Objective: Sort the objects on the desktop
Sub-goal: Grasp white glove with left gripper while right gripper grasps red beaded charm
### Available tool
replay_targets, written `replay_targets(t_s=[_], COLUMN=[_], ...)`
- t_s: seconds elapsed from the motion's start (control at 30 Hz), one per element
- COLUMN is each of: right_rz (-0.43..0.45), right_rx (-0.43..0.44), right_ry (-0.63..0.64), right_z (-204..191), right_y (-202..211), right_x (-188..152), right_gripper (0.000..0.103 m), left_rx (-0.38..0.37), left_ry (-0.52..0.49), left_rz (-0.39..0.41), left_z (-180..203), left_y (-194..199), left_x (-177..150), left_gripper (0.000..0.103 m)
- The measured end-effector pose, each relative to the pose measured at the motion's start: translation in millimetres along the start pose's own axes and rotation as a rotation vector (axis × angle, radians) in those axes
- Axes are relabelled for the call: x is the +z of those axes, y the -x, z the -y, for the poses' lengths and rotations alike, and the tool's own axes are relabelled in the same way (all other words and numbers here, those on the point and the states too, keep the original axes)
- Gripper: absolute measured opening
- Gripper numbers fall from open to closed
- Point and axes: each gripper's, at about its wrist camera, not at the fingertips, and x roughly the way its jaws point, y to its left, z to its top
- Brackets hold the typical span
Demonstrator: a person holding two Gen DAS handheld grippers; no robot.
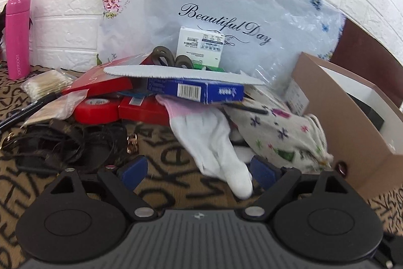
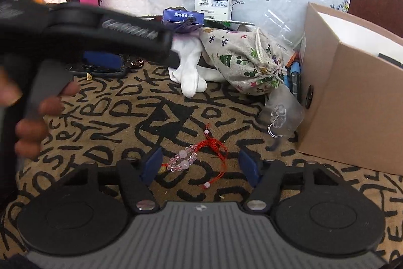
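Note:
My left gripper (image 1: 199,172) is open, its blue pads on either side of the fingertip end of a white glove (image 1: 216,143) with a pink cuff. The glove lies on the patterned cloth under a blue box (image 1: 199,90). My right gripper (image 2: 201,165) is open and low over the cloth, with a pink bead bracelet on red cord (image 2: 194,158) lying between its pads. The white glove (image 2: 189,75) and the left gripper's body (image 2: 105,32) show in the right wrist view. A floral drawstring pouch (image 1: 279,135) (image 2: 241,59) lies right of the glove.
A cardboard box (image 1: 352,127) (image 2: 352,92) stands at the right. A clear adhesive hook (image 2: 277,117) lies by it. Red tape (image 1: 97,110), red boxes, cotton swabs (image 1: 45,86), a dark strap (image 1: 70,145), scissors (image 1: 171,58) and a pink bottle (image 1: 18,34) crowd the left. A plastic-wrapped pillow (image 1: 226,11) leans on the wall.

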Motion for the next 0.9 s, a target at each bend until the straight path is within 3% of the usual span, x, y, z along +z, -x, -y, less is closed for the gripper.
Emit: replay_targets(t_s=[0.13, 0.33, 0.37, 0.43, 0.47, 0.5, 0.57, 0.9], right_rz=[0.001, -0.002, -0.002, -0.002, 0.0, 0.001, 0.005, 0.074], right_rx=[0.008, 0.013, 0.01, 0.011, 0.01, 0.01, 0.015, 0.069], right_ry=[0.003, 0.023, 0.022, 0.012, 0.004, -0.008, -0.04, -0.115], right_z=[1.1, 0.5, 0.6, 1.8, 3.0, 4.8, 9.1, 18.8], right_y=[-1.0, -3.7, -3.9, -3.7, -3.2, -2.1, 1.3, 51.3], right_x=[0.6, 0.8, 1.2, 1.5, 1.7, 1.8, 2.0, 1.2], right_gripper=[0.054, 0.035, 0.032, 0.024, 0.019, 0.011, 0.004, 0.004], left_rx=[0.016, -0.006, -0.015, -0.026, -0.051, -0.073, -0.082, -0.17], left_ry=[0.018, 0.069, 0.079, 0.081, 0.086, 0.1, 0.106, 0.095], left_rz=[-0.025, -0.076, -0.079, -0.075, -0.082, -0.088, -0.091, -0.102], left_z=[-1.7, -7.2, -7.9, -7.3, -7.7, -8.9, -8.9, -12.4], left_y=[-26.6, -52.8, -54.9, -55.1, -54.6, -53.0, -48.0, 32.1], left_x=[10.1, 16.0, 15.6, 14.6, 13.9, 13.2, 11.2, -27.6], left_gripper=[0.089, 0.067, 0.061, 0.038, 0.018, 0.013, 0.009, 0.007])
